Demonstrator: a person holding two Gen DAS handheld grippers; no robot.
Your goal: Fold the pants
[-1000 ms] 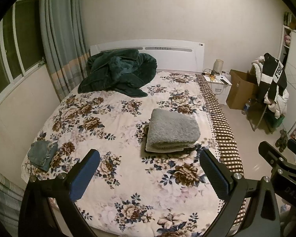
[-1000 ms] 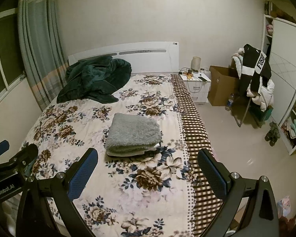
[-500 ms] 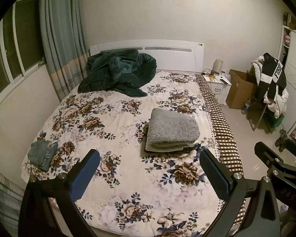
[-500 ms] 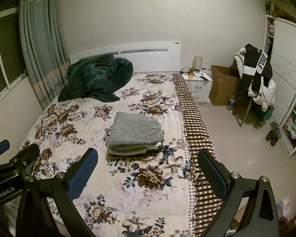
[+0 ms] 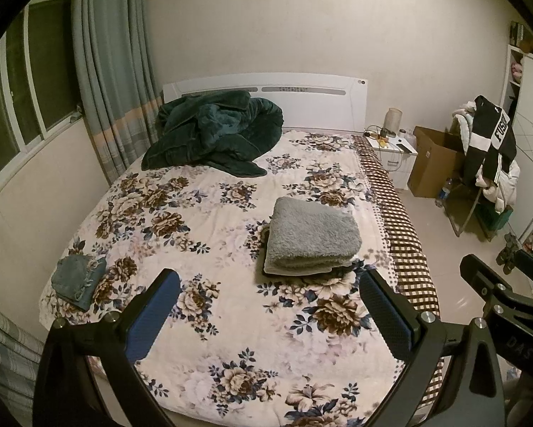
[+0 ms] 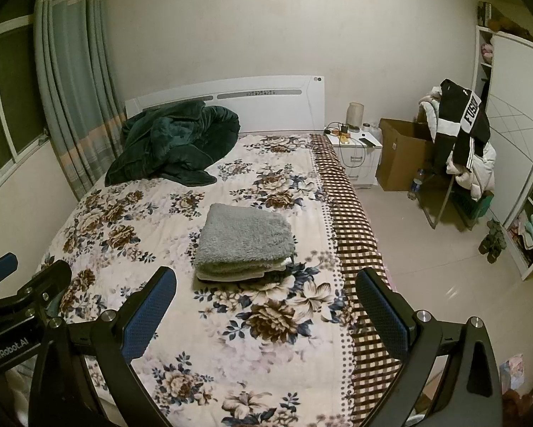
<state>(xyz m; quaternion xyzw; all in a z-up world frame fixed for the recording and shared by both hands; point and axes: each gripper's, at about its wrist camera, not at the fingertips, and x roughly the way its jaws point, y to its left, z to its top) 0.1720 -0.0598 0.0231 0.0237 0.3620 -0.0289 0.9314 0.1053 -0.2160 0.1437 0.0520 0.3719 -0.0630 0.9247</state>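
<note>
A folded grey fleece garment (image 5: 311, 236) lies on top of other folded clothes in the middle of the floral bed (image 5: 202, 220); it also shows in the right wrist view (image 6: 245, 242). A small folded blue denim piece (image 5: 78, 279) lies at the bed's left front corner. My left gripper (image 5: 270, 316) is open and empty, held above the bed's foot. My right gripper (image 6: 264, 315) is open and empty beside it, also short of the stack. Each gripper shows at the edge of the other's view.
A crumpled dark green blanket (image 5: 213, 135) lies by the white headboard (image 5: 302, 92). A nightstand (image 6: 355, 153), a cardboard box (image 6: 401, 153) and a chair piled with clothes (image 6: 458, 149) stand right of the bed. Curtains (image 5: 110, 71) and a window are on the left.
Both views have shifted slightly; the right gripper has sunk a little lower in the left wrist view. The clothes on the bed have not moved.
</note>
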